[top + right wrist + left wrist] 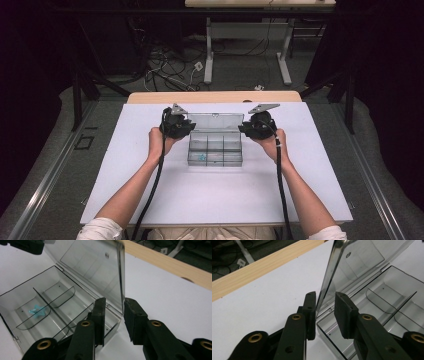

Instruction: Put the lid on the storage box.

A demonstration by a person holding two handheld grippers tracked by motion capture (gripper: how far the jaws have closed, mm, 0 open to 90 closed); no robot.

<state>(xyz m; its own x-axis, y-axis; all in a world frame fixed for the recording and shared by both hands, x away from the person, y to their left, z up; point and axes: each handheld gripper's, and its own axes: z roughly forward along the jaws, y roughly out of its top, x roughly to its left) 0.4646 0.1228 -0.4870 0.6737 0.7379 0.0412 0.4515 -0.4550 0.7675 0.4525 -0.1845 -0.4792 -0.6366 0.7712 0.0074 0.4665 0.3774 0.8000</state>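
Note:
A clear plastic compartment box (215, 150) sits mid-table with its lid (215, 121) standing up at the back. A small blue star-shaped piece (37, 310) lies in one front compartment, seen too in the high view (202, 158). My left gripper (190, 126) is at the lid's left end. In the left gripper view its jaws (326, 295) straddle the lid's edge (329, 280) with a gap on both sides, so it is open. My right gripper (244, 129) is at the lid's right end. It (115, 301) stands open around that edge (121, 277), which lies close to one pad.
The box rests on a white sheet (215, 195) over a wooden table (215, 96). Dividers (55, 302) split the box into several compartments. Beyond the table's far edge are desk legs (209, 50) and loose cables (165, 65) on the floor.

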